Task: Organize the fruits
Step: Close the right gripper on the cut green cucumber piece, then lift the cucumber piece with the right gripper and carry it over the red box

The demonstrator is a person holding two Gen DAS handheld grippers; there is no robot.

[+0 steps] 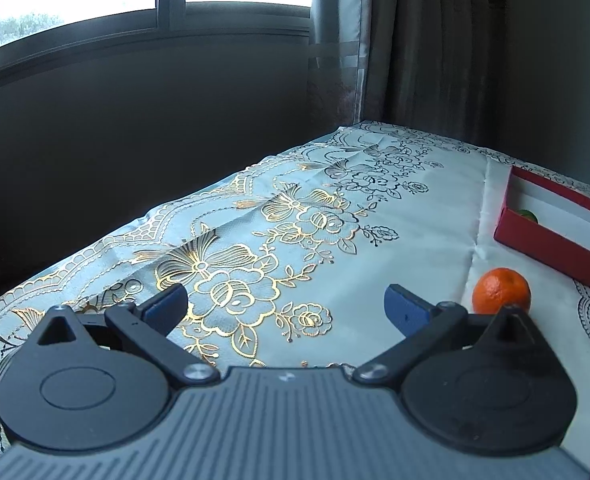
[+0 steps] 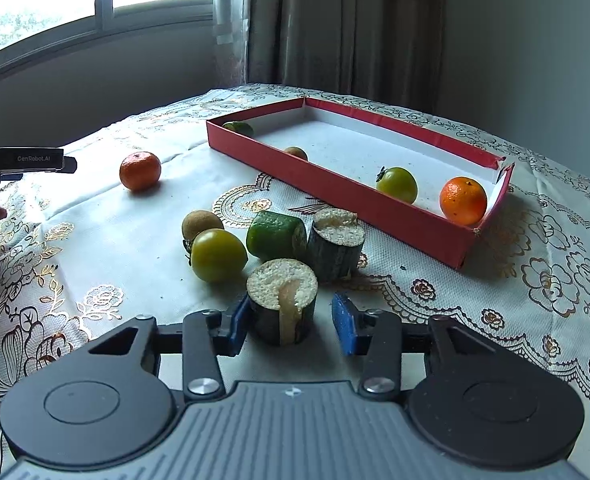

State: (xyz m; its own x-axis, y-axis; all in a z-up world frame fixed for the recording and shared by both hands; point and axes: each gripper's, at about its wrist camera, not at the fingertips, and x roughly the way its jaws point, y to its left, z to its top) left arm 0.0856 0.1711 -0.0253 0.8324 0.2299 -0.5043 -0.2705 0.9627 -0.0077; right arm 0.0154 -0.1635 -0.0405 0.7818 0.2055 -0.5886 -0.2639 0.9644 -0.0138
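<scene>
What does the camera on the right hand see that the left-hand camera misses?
Only the right view shows the right tool around a cut green chunk, left pad touching, right pad apart; a second chunk, a lime piece, a green tomato, a brown fruit, and inside the red box another tomato and an orange.

Only the left view shows the left tool's open pads over bare cloth.

Both show the box, the loose orange, the tablecloth, window and curtain.

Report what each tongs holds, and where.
Nothing is gripped. Left tongs open, empty. Right tongs flank the near cut chunk at its sides; a gap shows at the right pad.
</scene>
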